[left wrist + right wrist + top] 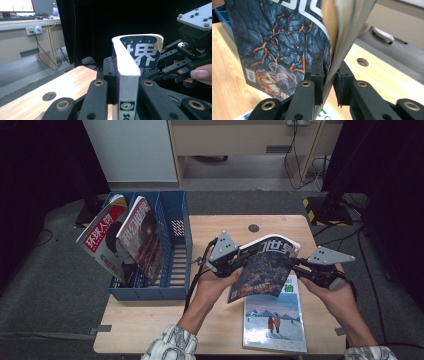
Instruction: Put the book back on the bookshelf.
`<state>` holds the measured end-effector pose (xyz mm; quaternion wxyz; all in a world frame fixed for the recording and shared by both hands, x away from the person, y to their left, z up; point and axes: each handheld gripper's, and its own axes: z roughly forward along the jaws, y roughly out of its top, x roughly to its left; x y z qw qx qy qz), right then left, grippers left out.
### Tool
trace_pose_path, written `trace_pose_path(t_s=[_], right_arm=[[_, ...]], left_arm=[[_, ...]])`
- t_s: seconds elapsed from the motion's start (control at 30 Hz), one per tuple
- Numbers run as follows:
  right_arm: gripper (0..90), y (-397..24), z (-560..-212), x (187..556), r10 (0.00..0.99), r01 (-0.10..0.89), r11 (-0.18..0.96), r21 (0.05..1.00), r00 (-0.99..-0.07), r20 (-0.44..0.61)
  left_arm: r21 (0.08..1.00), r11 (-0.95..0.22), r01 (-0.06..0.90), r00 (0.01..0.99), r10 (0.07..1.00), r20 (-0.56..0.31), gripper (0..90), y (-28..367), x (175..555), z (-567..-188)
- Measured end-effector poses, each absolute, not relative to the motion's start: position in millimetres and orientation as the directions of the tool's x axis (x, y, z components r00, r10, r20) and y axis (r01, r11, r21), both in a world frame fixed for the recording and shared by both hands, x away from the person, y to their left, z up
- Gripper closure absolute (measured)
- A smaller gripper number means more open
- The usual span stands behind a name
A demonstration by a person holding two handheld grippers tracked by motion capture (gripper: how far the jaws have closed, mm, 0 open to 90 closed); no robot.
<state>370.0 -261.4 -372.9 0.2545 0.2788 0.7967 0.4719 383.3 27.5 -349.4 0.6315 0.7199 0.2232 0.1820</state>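
Note:
A dark magazine (262,270) with a cracked-lava cover hangs tilted above the wooden table (150,325), gripped from both sides. My left gripper (239,265) is shut on its spine edge; in the left gripper view the jaws (127,83) pinch the thick spine of the magazine (145,53). My right gripper (296,265) is shut on the opposite edge. In the right gripper view its pads (329,80) clamp the magazine (279,42) near the fanned pages. The right gripper (172,67) also appears farther off in the left gripper view.
A blue file rack (175,245) stands at the table's left, holding a red-titled magazine (100,240) and a brown-covered one (145,240) that lean in it. Another magazine (274,320) with a snowy mountain cover lies flat under the held one. A round hole (253,228) marks the far table edge.

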Motion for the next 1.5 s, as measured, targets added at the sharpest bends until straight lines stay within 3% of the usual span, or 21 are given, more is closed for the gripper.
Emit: trace_pose_path(t_s=[0.27, 0.93, 1.5], right_arm=[[80.1, -264.1, -376.0, 369.7, 0.668, 0.216, 0.417, 0.883, -0.732, -0.136], [78.8, -264.5, -379.9, 366.9, 0.631, 0.206, 0.391, 0.897, -0.77, -0.098], [79.4, -256.1, -382.4, 366.2, 0.601, 0.2, 0.395, 0.897, -0.794, -0.088]], left_arm=[[0.992, -0.09, 0.089, 0.831, 0.555, -0.024, 81.8, 31.7, 382.4, -364.2], [0.992, -0.063, 0.108, 0.879, 0.473, -0.066, 68.1, 32.5, 386.6, -369.2], [0.99, -0.082, 0.113, 0.899, 0.433, -0.066, 76.5, 31.8, 389.0, -368.1]])
